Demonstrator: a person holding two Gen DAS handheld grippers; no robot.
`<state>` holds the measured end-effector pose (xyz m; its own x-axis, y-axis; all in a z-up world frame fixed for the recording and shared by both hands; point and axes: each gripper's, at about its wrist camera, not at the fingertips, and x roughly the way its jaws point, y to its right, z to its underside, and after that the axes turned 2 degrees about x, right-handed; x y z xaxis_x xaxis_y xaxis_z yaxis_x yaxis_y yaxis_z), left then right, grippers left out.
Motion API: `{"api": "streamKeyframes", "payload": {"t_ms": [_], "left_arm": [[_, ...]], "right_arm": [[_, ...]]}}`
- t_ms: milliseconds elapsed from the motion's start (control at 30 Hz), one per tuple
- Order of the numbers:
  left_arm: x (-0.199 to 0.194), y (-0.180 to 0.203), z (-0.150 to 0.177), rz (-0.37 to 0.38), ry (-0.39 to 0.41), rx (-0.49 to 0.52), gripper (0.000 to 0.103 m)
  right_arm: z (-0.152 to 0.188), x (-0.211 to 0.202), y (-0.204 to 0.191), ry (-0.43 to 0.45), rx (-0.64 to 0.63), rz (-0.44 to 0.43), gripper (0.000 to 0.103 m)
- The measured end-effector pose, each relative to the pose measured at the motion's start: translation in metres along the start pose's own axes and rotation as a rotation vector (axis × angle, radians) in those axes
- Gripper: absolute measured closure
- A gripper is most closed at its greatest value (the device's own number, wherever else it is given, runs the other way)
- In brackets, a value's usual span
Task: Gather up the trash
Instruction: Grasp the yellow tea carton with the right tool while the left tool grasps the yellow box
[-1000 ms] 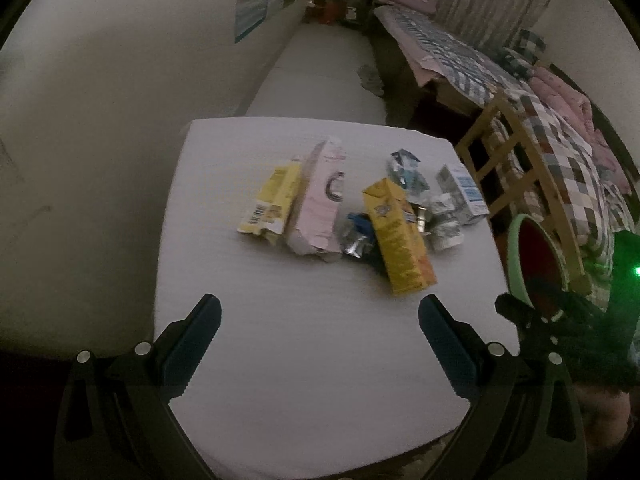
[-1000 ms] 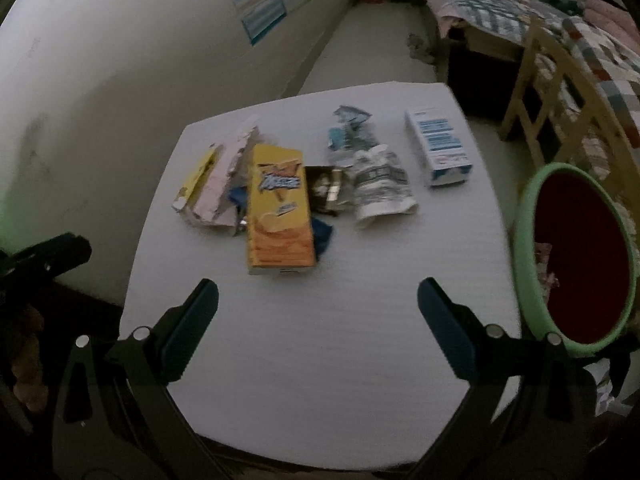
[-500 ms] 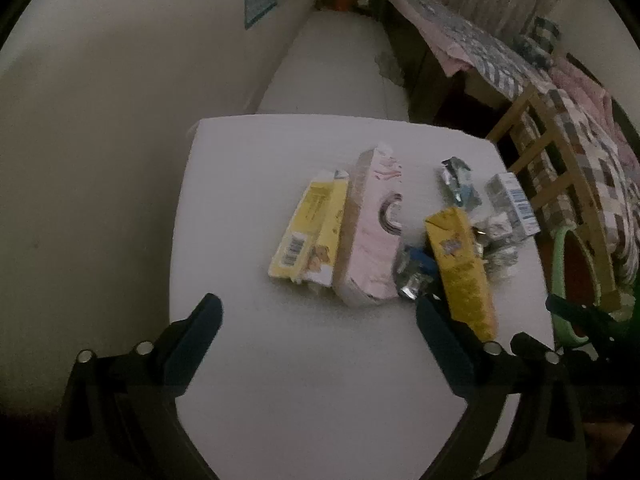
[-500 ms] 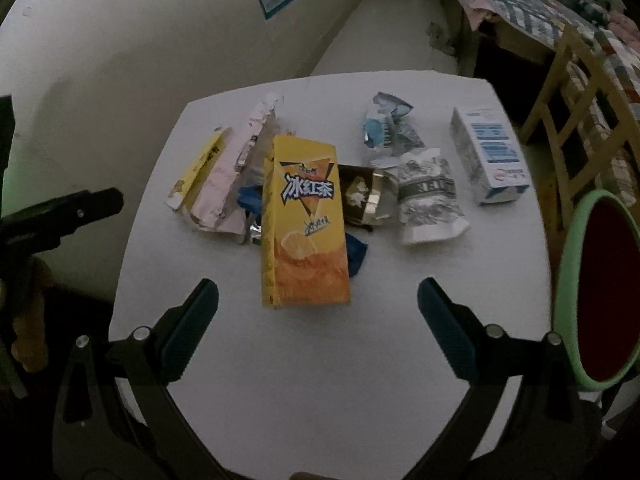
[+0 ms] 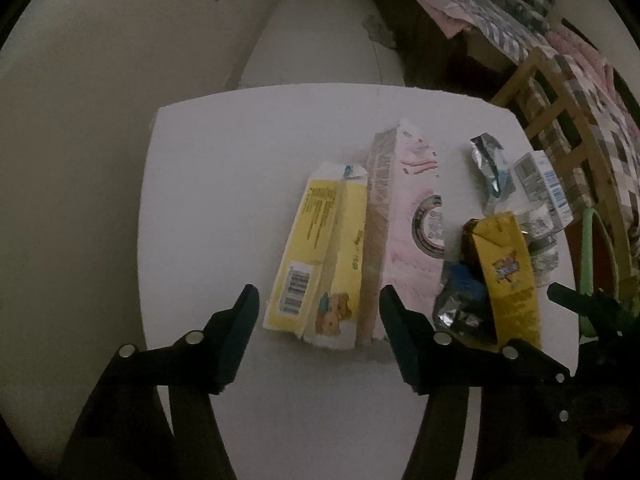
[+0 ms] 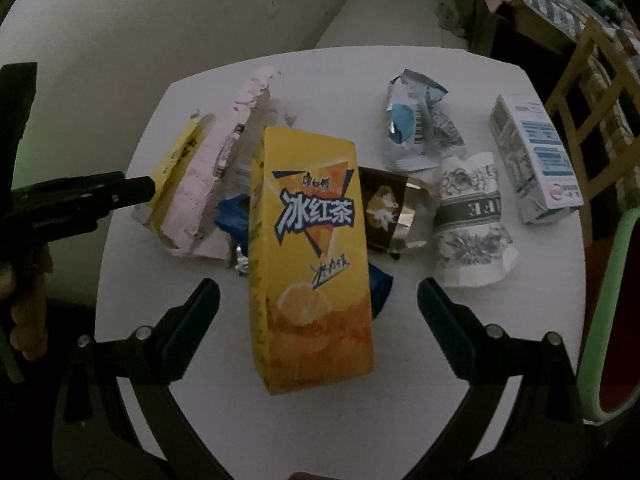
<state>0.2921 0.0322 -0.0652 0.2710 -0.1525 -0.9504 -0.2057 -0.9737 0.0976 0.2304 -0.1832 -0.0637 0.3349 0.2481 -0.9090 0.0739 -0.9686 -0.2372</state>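
Note:
Trash lies on a white table (image 5: 224, 168). My left gripper (image 5: 316, 304) is open, its jaws on either side of the near end of a pale yellow carton (image 5: 320, 256), beside a pink carton (image 5: 404, 232). My right gripper (image 6: 318, 296) is open, straddling the near end of an orange iced-tea carton (image 6: 308, 252), which also shows in the left wrist view (image 5: 508, 276). Further right lie a brown foil wrapper (image 6: 390, 210), a flowered white packet (image 6: 470, 220), a blue-and-silver wrapper (image 6: 416, 124) and a white-and-blue carton (image 6: 536, 156).
A green-rimmed red bin (image 6: 608, 320) stands just off the table's right edge. A wooden chair (image 5: 560, 120) and a bed with a checked cover (image 5: 592, 72) are to the right. A wall (image 5: 80, 120) runs along the left.
Both grippers have moved forward and lower onto the trash. The left now brackets the yellow carton with narrower jaws; the right brackets the iced-tea carton.

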Motion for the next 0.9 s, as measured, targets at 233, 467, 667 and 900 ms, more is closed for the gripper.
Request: {"api": "streamKeyframes", "payload": {"t_ms": [233,467,667,900], "left_arm": [[0.023,-0.003,-0.011,0.015,-0.039,0.001,0.059],[0.03,-0.002,-0.012,0.024,-0.046,-0.007,0.081],[0.022,0.001,-0.003,0.032,-0.032,-0.003,0.086],[-0.007,-0.002,0.016,0.014,0.027,-0.041,0.086]], "right_arm": [[-0.008,0.012,0.001,-0.028,0.001,0.0,0.018],[-0.006,0.022,0.002,-0.07,0.011,-0.018,0.042],[-0.001,0.015,-0.001,-0.057,0.003,-0.017,0.043],[0.01,-0.01,0.001,-0.02,0.001,-0.012,0.043]]}}
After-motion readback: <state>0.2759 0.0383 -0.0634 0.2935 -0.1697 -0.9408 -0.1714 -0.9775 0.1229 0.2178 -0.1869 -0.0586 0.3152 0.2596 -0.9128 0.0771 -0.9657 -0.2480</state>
